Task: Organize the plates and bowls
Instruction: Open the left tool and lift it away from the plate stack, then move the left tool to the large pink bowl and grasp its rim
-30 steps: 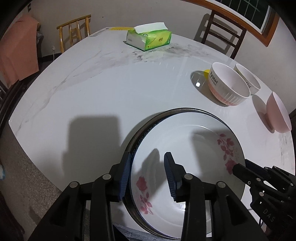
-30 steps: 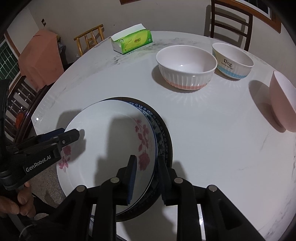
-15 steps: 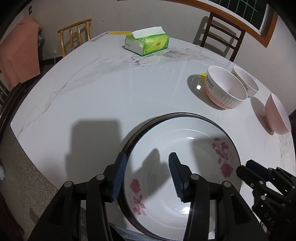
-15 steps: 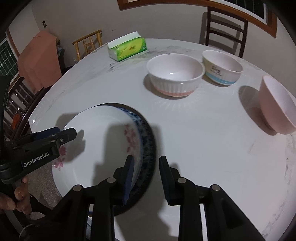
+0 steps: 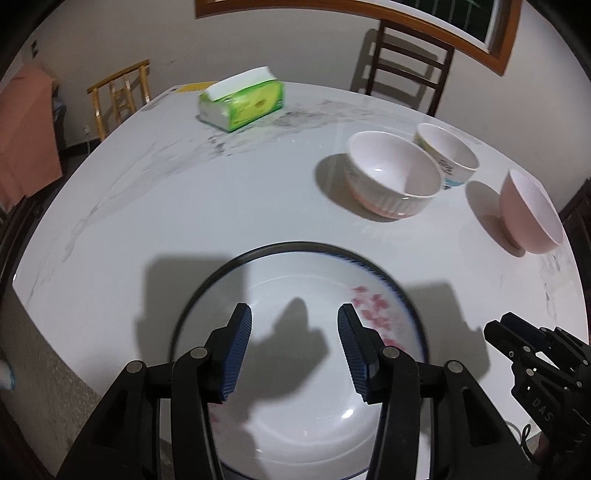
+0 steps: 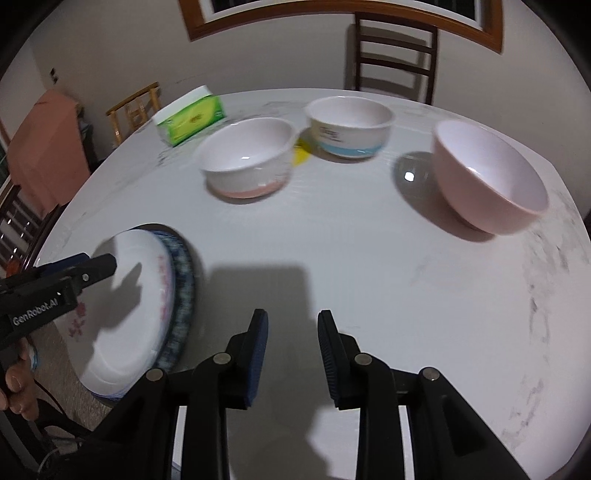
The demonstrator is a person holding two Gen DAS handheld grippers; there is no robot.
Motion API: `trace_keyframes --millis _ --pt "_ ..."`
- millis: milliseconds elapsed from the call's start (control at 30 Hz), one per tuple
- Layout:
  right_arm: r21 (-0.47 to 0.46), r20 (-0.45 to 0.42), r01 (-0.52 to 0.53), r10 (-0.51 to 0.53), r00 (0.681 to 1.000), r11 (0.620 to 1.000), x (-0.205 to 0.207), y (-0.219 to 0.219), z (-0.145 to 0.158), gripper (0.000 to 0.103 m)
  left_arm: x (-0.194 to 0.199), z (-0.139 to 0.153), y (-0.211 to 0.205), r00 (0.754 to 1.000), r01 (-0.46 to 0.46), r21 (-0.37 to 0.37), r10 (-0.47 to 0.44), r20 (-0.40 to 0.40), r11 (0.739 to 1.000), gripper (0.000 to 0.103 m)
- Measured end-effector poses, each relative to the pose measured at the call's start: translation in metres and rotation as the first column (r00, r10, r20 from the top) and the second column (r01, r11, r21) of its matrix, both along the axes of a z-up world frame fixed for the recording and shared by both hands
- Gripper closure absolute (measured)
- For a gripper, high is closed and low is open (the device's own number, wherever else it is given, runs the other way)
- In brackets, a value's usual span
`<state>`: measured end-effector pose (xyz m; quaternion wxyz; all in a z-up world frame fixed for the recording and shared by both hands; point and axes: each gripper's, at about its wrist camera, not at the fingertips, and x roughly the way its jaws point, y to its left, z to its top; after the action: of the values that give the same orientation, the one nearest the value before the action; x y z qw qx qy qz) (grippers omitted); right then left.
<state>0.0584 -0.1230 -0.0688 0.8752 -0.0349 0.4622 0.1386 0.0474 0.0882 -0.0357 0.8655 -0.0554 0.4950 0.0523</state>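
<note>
Left gripper [image 5: 294, 350] fingers apart above floral plate [image 5: 306, 406], three bowls [image 5: 395, 177] beyond

A round white marble-look table [image 5: 155, 206] filled the middle of both views, grey-veined and glossy. Behind it stood plain pale walls. A dark wooden chair [image 5: 406, 62] sat at upper right, a light wooden chair [image 5: 118, 96] at upper left — a wood-framed window [image 6: 332, 11] ran along the top edge.

Plates: white floral plate [image 5: 295, 406] stacked in blue-rimmed plate [image 6: 183, 288], lower centre of left view.
Bowls: ribbed white-pink bowl [image 5: 393, 173] centre right; blue-banded bowl [image 5: 447, 155] just behind; pink bowl [image 5: 532, 212] far right, upright.
</note>
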Motion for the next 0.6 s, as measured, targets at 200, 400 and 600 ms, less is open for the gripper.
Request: trace_keyframes --millis 200,400,600 --pt "0.007 0.003 0.061 -0.061 0.998 0.998 0.002 -0.043 0.000 0.075 0.016 0.005 -0.042 0.996 0.089 -0.008 -0.089 0.007 0.996 0.057" --pt "0.028 -0.010 0.141 -0.140 0.990 0.990 0.003 -0.096 -0.003 0.075 0.030 0.010 -0.090 0.983 0.185 -0.037 -0.185 0.002 0.982 0.057" --pt "0.066 0.001 0.217 -0.218 0.976 0.974 0.012 -0.150 0.009 0.075 0.053 0.019 -0.130 0.966 0.259 -0.070 -0.260 0.001 0.963 0.057"
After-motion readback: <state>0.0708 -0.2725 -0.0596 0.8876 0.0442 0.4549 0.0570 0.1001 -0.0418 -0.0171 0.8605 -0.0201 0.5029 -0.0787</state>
